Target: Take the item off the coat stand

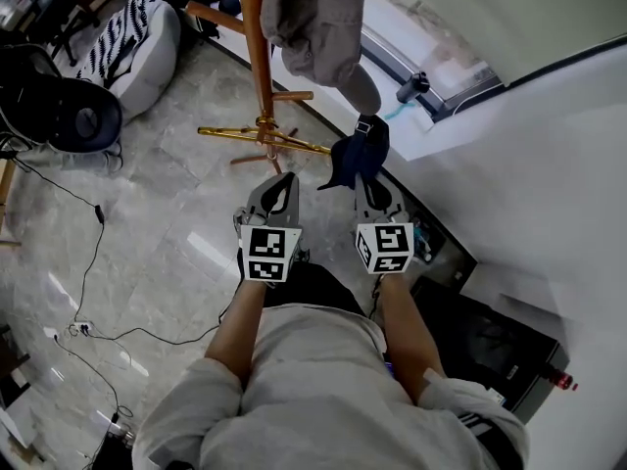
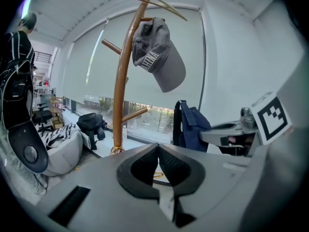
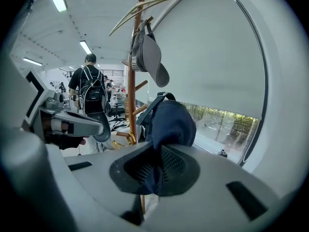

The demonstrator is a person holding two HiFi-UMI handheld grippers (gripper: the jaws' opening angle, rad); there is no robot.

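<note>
Two caps [image 1: 315, 23] [image 1: 359, 155], one coat stand [image 1: 258, 62]

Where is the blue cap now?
The blue cap hangs right of centre in the head view, clamped in the right gripper, beside the coat stand, below the grey cap.

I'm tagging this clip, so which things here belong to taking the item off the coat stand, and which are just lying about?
Part of the job:
- coat stand
- navy item, gripped in the right claw

Just lying about:
- grey cap, hanging on the stand
- beanbag
- black backpack
- floor cables
</note>
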